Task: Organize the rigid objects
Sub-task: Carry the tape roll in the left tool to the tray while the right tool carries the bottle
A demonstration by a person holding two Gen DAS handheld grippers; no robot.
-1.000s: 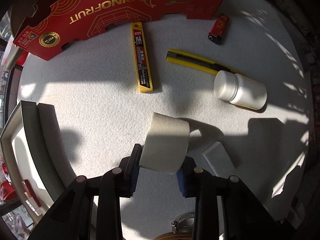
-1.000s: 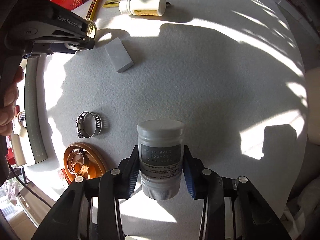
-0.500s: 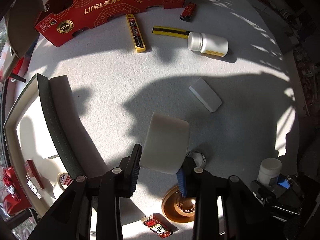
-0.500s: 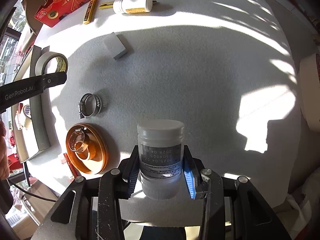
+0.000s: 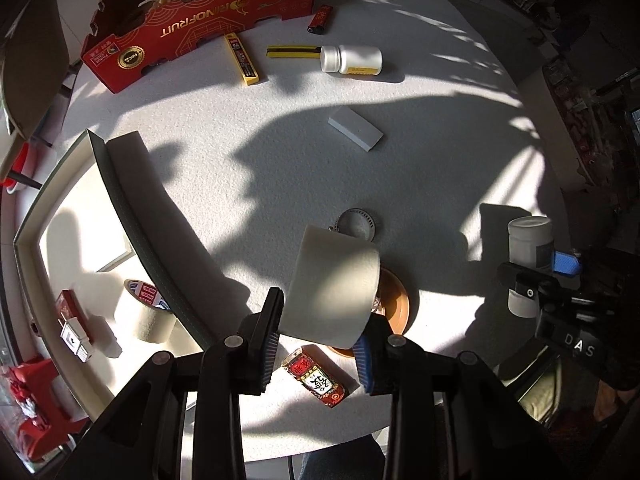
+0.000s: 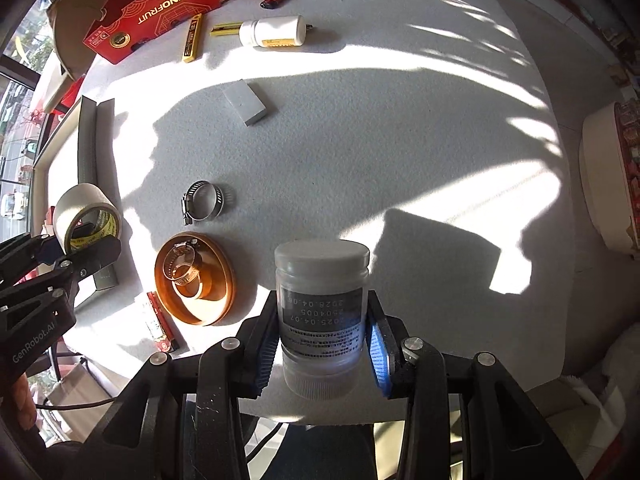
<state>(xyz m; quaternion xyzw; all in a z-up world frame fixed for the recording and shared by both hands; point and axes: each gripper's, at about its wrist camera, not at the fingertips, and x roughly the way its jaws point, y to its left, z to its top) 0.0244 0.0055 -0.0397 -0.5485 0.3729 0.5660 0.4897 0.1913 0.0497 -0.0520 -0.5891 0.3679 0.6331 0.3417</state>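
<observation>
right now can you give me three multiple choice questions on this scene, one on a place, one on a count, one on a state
1. Where does the white bottle lie?
A. in the tray
B. on the table beside the yellow knife
C. on the orange dish

2. How many hose clamps show in the right wrist view?
A. one
B. two
C. four

3. What do the left tongs hold?
A. nothing
B. the grey block
C. a tape roll

Key: B, its cap sits at the knife's end; B, one clamp on the table, another clamp in the orange dish; C, both pads press the roll.
</observation>
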